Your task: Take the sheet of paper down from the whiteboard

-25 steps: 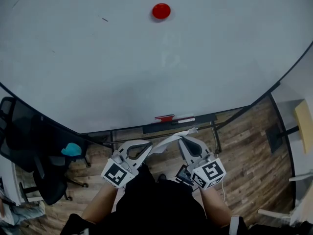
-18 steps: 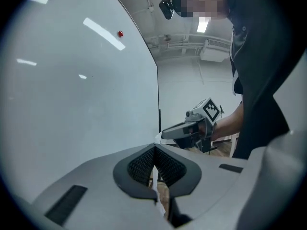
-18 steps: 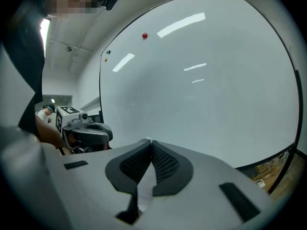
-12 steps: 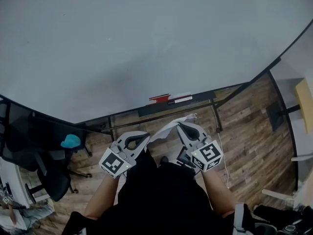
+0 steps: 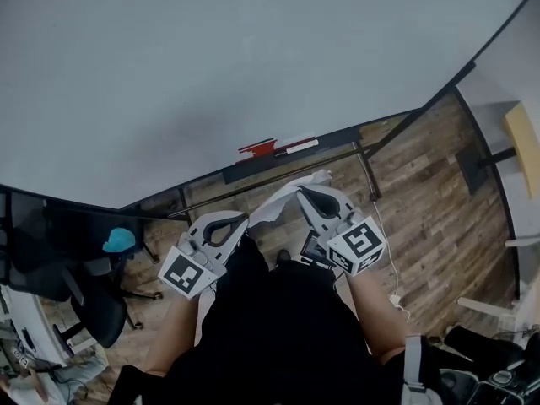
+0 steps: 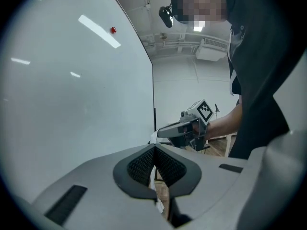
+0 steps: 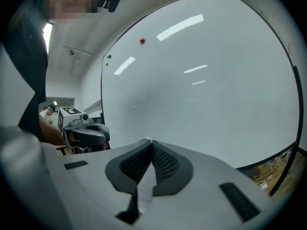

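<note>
Head view, contents as seen from above: whiteboard point(image 5: 253, 74), large, pale and bare across the part that shows, with a dark frame. Tray point(image 5: 337, 137) along its lower edge, carrying a red item point(image 5: 257, 148) and a white pen point(image 5: 297, 146) that lie end to end; any print on them is too small to read. Sheet of paper point(image 5: 278, 199), white and crumpled, off the board and below the tray, strung between the two grippers in front of the person's dark-clothed body point(image 5: 278, 336). Left gripper point(image 5: 245, 219), jaws closed on the paper's lower left end. Right gripper point(image 5: 301, 194), jaws closed on the paper's upper right end. Marker cubes, one per gripper, left point(image 5: 187, 271) and right point(image 5: 363, 245), each printed with a black and white square pattern and no readable letters. Wooden floor point(image 5: 422, 192), brown planks, with a thin pale cable point(image 5: 390, 268) trailing across it to a small plug. Office chair point(image 5: 84, 302), black, at lower left, with a teal object point(image 5: 119, 240) just beside its back. Left gripper view: the dark ribbed pads meet at the tips, a white edge of the paper is pinched between them and hangs below, and the right gripper is near, level with the board's lower edge. Right gripper view: its pads are pressed together on a white strip of the paper. Red magnet point(image 6: 113, 30), small and round, sits high on the whiteboard, well apart from both grippers and the paper.
</note>
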